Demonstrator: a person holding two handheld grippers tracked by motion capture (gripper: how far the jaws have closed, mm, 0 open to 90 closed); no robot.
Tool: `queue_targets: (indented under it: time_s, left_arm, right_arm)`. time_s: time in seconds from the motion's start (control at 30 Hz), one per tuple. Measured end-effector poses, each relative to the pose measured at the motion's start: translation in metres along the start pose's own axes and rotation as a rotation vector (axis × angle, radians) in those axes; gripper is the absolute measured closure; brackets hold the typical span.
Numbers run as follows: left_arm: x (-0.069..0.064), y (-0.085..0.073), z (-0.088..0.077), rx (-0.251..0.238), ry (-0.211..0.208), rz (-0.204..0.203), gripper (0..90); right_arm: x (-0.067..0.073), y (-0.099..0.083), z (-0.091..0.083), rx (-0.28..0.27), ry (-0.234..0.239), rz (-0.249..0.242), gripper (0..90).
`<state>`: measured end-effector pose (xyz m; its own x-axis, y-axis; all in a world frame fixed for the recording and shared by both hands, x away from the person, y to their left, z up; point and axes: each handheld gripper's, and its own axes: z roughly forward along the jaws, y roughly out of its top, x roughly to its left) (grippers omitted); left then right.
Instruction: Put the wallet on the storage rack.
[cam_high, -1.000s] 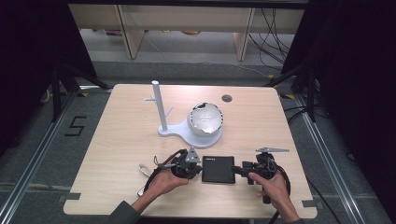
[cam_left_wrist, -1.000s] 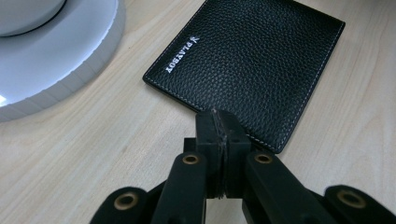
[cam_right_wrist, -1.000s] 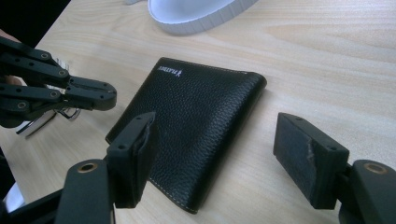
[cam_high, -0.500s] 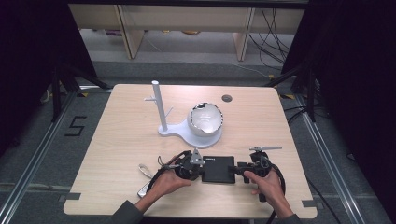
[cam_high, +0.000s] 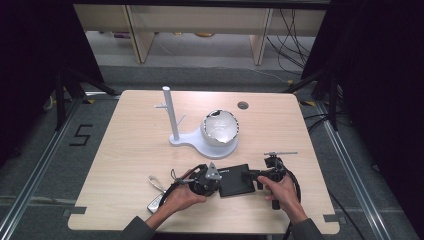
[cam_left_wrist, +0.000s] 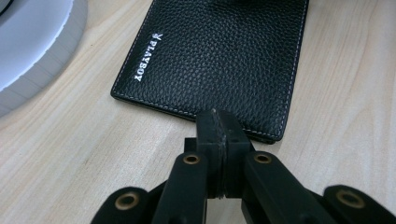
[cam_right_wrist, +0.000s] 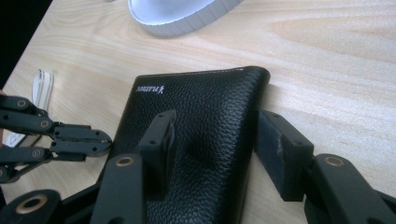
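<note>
Near the front edge of the counter (cam_high: 130, 135) lies the black leather wallet (cam_high: 235, 180), flat, between my two hands. Left tool (cam_left_wrist: 218, 122): jaws pressed fully together, nothing between them, the tip at the wallet's near edge; I cannot tell whether it touches the leather or only overlaps it. Right tool (cam_right_wrist: 215, 135): jaws have just been closing, and the wallet sits between them. One jaw rests on top of the leather, which dimples beside it; the other stands at the rounded spine edge. I cannot tell whether that pad presses yet, so I note it as not clamped. From the high view, left tool (cam_high: 207, 179) meets the wallet's left end and right tool (cam_high: 257, 176) its right end. Behind the wallet, well apart, a white stand (cam_high: 182, 137) carries a bowl-shaped white piece (cam_high: 220, 127). A strap (cam_high: 156, 184) lies just beside my left hand (cam_high: 181, 197).
</note>
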<state>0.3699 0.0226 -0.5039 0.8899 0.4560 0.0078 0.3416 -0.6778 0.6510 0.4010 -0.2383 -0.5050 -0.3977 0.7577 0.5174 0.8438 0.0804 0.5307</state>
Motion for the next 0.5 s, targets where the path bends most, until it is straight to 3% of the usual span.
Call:
queue_targets:
  time_s: [0.47, 0.5]
  left_arm:
    - [-0.0022, 0.0005, -0.0003, 0.006, 0.017, 0.011, 88.9]
    - [-0.0020, 0.0005, -0.0003, 0.005, 0.013, 0.011, 88.9]
  right_arm:
    - [-0.0033, -0.0021, 0.0025, -0.015, 0.035, 0.065, 52.2]
    - [0.0006, -0.0029, 0.0006, 0.006, 0.042, 0.116, 53.2]
